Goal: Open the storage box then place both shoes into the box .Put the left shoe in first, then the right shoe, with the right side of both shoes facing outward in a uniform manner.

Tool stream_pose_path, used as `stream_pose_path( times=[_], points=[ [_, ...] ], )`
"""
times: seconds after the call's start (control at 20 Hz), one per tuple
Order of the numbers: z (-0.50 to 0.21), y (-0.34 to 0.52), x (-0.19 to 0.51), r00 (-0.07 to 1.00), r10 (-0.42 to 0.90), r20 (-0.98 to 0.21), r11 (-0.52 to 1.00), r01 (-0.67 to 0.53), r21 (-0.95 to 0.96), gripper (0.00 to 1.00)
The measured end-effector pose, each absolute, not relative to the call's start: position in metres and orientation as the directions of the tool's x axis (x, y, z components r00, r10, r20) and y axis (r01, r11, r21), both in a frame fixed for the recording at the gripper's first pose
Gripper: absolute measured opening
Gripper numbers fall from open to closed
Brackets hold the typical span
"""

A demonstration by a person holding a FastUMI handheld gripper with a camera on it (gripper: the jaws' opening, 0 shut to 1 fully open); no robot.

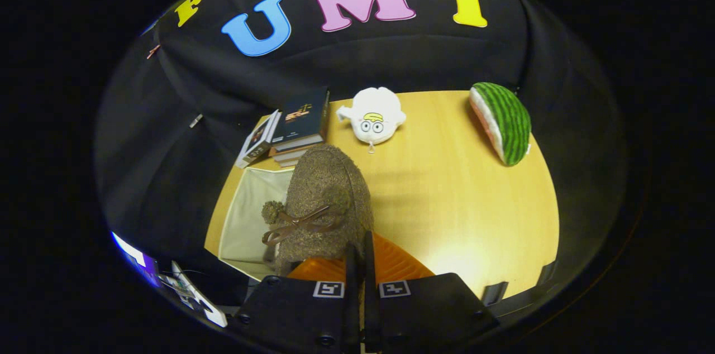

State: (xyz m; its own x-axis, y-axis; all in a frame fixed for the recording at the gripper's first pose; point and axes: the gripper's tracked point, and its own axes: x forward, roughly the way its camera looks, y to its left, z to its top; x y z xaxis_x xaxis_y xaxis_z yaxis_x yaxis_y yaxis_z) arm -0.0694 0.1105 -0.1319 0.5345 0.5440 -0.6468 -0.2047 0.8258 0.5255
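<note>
A brown fuzzy shoe [329, 192] with a ribbon bow, a pom-pom and an orange lining [394, 264] hangs just ahead of my gripper [360, 250]. Both fingers are pinched close together on the rim of the shoe's opening, and its toe points away from me. The shoe is held over the right edge of the open cream storage box [246, 214], which stands on the left of the wooden table [463, 192]. The shoe hides part of the box's inside.
A stack of books [296, 125] lies beyond the box at the table's far left. A white plush toy [373, 115] sits at the far middle and a watermelon-slice plush [503, 122] at the far right.
</note>
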Motion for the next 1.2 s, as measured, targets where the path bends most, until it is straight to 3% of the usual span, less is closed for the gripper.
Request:
stream_pose_path(
  times=[0.15, 0.45, 0.8, 1.2],
  points=[
    [-0.123, 0.168, -0.076, 0.503, 0.587, -0.634, 0.795, -0.21, 0.569, 0.08],
    [-0.142, 0.237, -0.076, 0.466, 0.542, -0.699, 0.827, -0.147, 0.542, 0.08],
    [-0.178, 0.251, -0.075, 0.471, 0.405, -0.783, 0.908, -0.11, 0.404, 0.08],
    [-0.194, 0.242, -0.072, 0.467, 0.34, -0.816, 0.934, -0.068, 0.35, 0.11]
  ],
)
